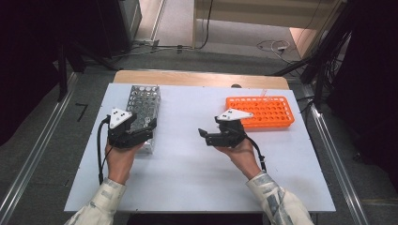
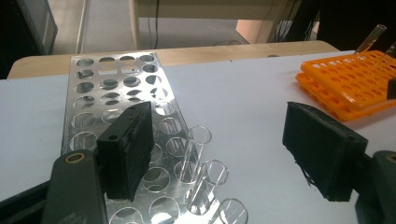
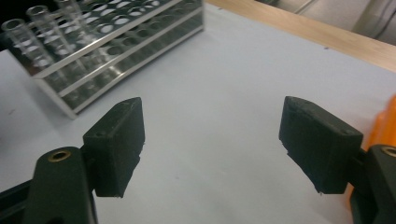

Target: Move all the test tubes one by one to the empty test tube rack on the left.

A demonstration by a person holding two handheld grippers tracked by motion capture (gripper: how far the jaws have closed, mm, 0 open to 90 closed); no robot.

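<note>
Holding both my left gripper (image 2: pixel 219 149) and right gripper (image 3: pixel 210 144) wide apart, I am seeing three glass tubes (image 2: pixel 196 151) standing in the metal rack (image 2: pixel 116 93) and one in the orange rack (image 2: pixel 345 84).

No text, label, brand, number or sign can be read in any of the views. The grey three-cornered plates on the two claws carry only small dark marks, too small to make out.
</note>
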